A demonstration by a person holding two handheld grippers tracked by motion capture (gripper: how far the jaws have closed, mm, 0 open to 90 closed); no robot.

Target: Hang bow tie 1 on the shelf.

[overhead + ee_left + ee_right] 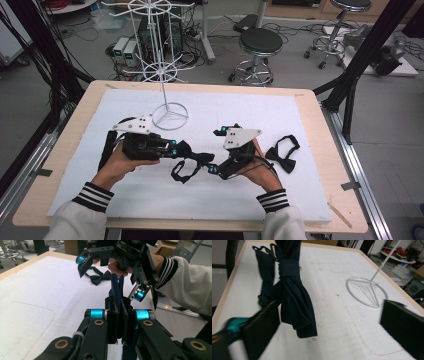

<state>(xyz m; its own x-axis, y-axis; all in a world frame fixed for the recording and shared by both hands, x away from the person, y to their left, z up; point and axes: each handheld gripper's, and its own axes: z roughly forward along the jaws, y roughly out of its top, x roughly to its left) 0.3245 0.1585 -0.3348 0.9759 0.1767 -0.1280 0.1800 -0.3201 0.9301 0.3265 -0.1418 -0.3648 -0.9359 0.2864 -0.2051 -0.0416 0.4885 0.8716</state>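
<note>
A dark navy bow tie (pixel 192 159) with its strap hangs over the white mat between my two grippers. My left gripper (pixel 176 149) is shut on it; the left gripper view has the navy fabric (pixel 119 287) rising out of the closed jaws of the left gripper (pixel 119 301). My right gripper (pixel 215 151) faces it, open. In the right gripper view the navy bow tie (pixel 294 297) hangs just beside one jaw of the right gripper (pixel 330 305), and nothing is clamped. That right gripper (pixel 110 277), held by a hand, also appears open in the left gripper view.
A black bow tie (pixel 282 155) lies on the white mat (pixel 100 120) to the right of the right hand, also seen as the black bow tie (pixel 98 277). A white wire stand (pixel 170 115) rises at the mat's back middle; its ring base (pixel 367 291) is ahead of the right gripper.
</note>
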